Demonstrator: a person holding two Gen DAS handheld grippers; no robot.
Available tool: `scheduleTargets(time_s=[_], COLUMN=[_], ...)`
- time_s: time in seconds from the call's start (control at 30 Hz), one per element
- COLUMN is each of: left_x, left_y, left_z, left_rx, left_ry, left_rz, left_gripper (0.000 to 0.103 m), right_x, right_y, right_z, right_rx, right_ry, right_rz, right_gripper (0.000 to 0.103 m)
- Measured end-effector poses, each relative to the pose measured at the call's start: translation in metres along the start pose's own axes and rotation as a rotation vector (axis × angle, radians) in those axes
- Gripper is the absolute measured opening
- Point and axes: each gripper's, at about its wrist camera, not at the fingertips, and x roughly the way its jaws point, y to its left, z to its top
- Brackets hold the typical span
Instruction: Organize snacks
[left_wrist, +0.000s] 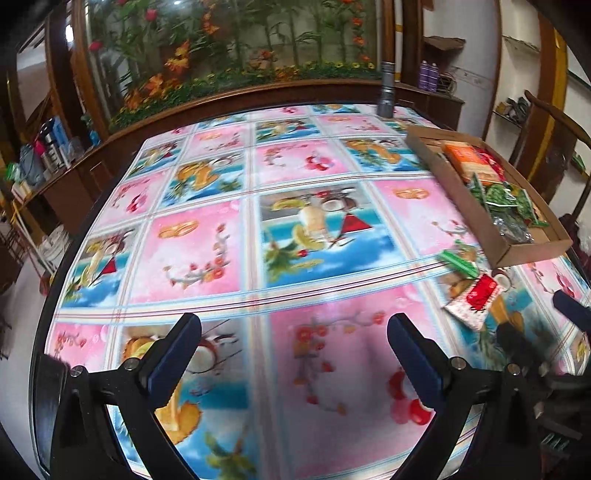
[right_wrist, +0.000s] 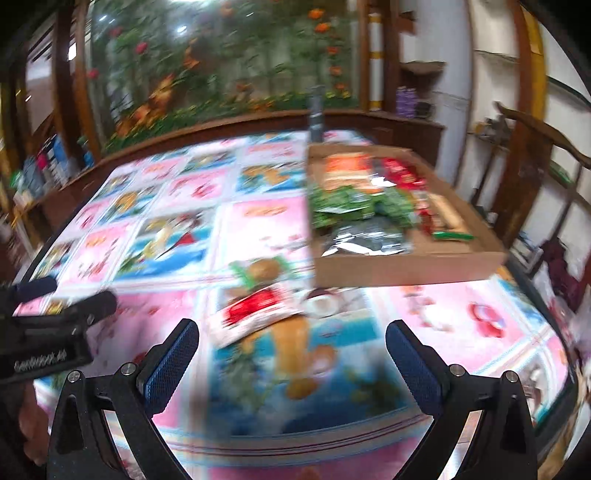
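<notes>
A shallow cardboard box (right_wrist: 406, 271) (left_wrist: 443, 173) sits on the table's right side. It holds an orange packet (left_wrist: 471, 162), green packets (right_wrist: 343, 205), red packets (right_wrist: 400, 171) and a silver-dark one (right_wrist: 369, 242). Two packets lie loose on the cloth before the box: a red-and-white packet (right_wrist: 255, 314) (left_wrist: 476, 299) and a green one (left_wrist: 460, 260) (right_wrist: 258, 275). My right gripper (right_wrist: 291, 354) is open, just short of the red-and-white packet. My left gripper (left_wrist: 293, 350) is open over bare cloth, left of the packets.
A fruit-patterned pink and blue tablecloth (left_wrist: 236, 240) covers the table. A grey cylinder (left_wrist: 386, 90) stands at the far edge. Behind are a wooden-framed flower display (left_wrist: 236, 48), cluttered shelves at left, and a wooden chair (right_wrist: 532, 155) at right.
</notes>
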Motion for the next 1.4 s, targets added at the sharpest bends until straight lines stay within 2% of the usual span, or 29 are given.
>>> scheduleTargets(time_s=[0.17, 0.37, 0.67, 0.97, 1.4], left_x=[0.000, 0.001, 0.002, 0.004, 0.011], left_y=[0.015, 0.029, 0.027, 0.025, 0.026], left_z=[-0.003, -0.002, -0.002, 0.000, -0.001], left_rx=[-0.036, -0.085, -0.077, -0.066, -0.070], left_ry=[0.000, 0.000, 0.001, 0.015, 0.027], left_rz=[0.023, 0.042, 0.041, 0.036, 0.084], left_gripper=[0.101, 0.101, 0.101, 0.101, 0.101], right_x=[0.023, 0.066, 0.089, 0.086, 0.086], right_y=[0.028, 0.044, 0.055, 0.056, 0.055], right_z=[0.007, 0.015, 0.028, 0.027, 0.027], right_rx=[-0.109, -0.119, -0.108, -0.112, -0.112], right_ry=[0.085, 0.239, 0.174, 0.169, 0.169], right_rz=[0.023, 0.061, 0.036, 0.042, 0.042], right_gripper=[0.103, 0.103, 0.103, 0.103, 0.103])
